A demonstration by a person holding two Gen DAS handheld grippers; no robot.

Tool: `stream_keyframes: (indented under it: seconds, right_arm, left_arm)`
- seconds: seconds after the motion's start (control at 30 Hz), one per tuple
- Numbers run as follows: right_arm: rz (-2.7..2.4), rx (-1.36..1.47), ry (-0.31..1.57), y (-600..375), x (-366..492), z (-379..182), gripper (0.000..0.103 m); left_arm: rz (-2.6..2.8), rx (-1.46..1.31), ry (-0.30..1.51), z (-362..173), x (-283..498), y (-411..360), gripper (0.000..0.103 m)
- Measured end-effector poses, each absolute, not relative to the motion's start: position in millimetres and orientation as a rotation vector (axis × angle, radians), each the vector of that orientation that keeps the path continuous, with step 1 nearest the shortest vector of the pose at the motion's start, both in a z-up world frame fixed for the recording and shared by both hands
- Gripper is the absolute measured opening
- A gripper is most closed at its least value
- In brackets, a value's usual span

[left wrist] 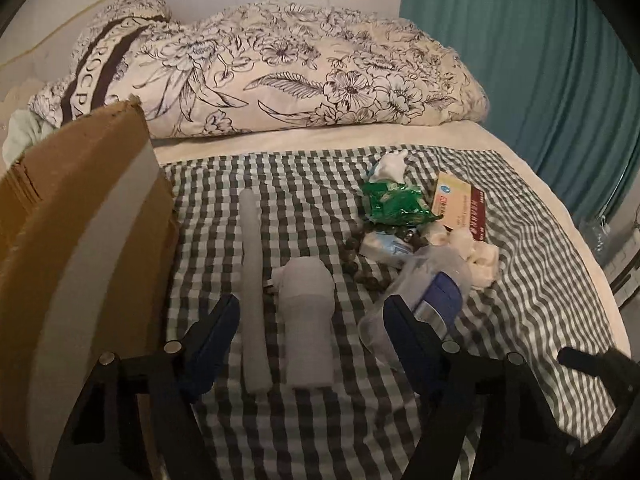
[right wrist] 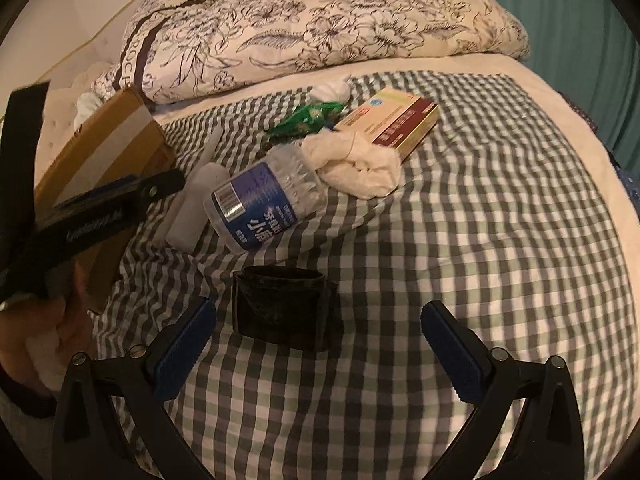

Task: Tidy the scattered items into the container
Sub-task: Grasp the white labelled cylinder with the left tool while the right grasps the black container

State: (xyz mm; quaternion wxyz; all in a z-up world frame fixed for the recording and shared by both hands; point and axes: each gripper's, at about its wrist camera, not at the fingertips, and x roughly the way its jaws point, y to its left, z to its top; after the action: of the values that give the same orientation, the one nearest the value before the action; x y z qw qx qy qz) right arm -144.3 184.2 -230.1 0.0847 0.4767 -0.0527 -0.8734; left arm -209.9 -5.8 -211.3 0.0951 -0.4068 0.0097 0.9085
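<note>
**Approach over the scattered items, nothing gripped yet**

Pickup is the step in hand, as I judge it. Your left gripper (left wrist: 310,328) stands wide, and two pale things lie between its fingers: a long grey tube (left wrist: 253,280) by the left finger and a stubby white bottle (left wrist: 307,312) in the middle. No pad touches either. Just past the right finger lies one clear water bottle (left wrist: 432,292) with a blue label. The cardboard box (left wrist: 80,248), your container, stands outside the left finger, close beside it.

Your right gripper (right wrist: 318,344) is also wide and holds nothing; one black tape roll (right wrist: 282,308) lies just ahead, nearer its left finger.

Further ahead: one green packet (left wrist: 394,202), one red-and-yellow carton (right wrist: 394,122), one white cloth (right wrist: 360,166) and one small tissue pack (left wrist: 386,246).

Next, choose one pale thing and centre it, or you may pinch both.
</note>
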Motion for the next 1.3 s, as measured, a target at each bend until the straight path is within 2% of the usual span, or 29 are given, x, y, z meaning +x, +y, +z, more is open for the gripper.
stream_keyframes:
  seconds: [0.17, 0.27, 0.43, 0.83, 1.03, 1.2, 1.3]
  right_arm:
    - [-2.576, 1.440, -0.149, 176, -151, -244, 0.103]
    - [-2.571, 1.440, -0.140, 172, -154, -249, 0.103]
    - [-2.567, 1.443, -0.144, 168, -160, -256, 0.103]
    - [-2.576, 1.458, -0.108, 158, -177, -274, 0.103]
    - [-2.590, 1.458, -0.070, 153, -182, -277, 0.103]
    - [-2.618, 1.469, 0.019, 145, -185, -284, 0.103]
    - [-2.636, 1.466, 0.102, 136, -187, -286, 0.103]
  left_arm:
    - [2.690, -1.263, 0.054, -227, -226, -2, 0.066]
    - [2.683, -1.305, 0.051, -236, -235, -3, 0.066]
    - [2.677, -1.349, 0.061, -247, -245, -1, 0.066]
    - [2.634, -1.415, -0.122, -263, -266, -14, 0.066]
    - [2.651, -1.443, -0.129, -266, -272, -12, 0.066]
    - [2.640, -1.466, -0.222, -273, -282, -19, 0.071]
    - [2.636, -1.486, -0.199, -275, -288, -13, 0.074]
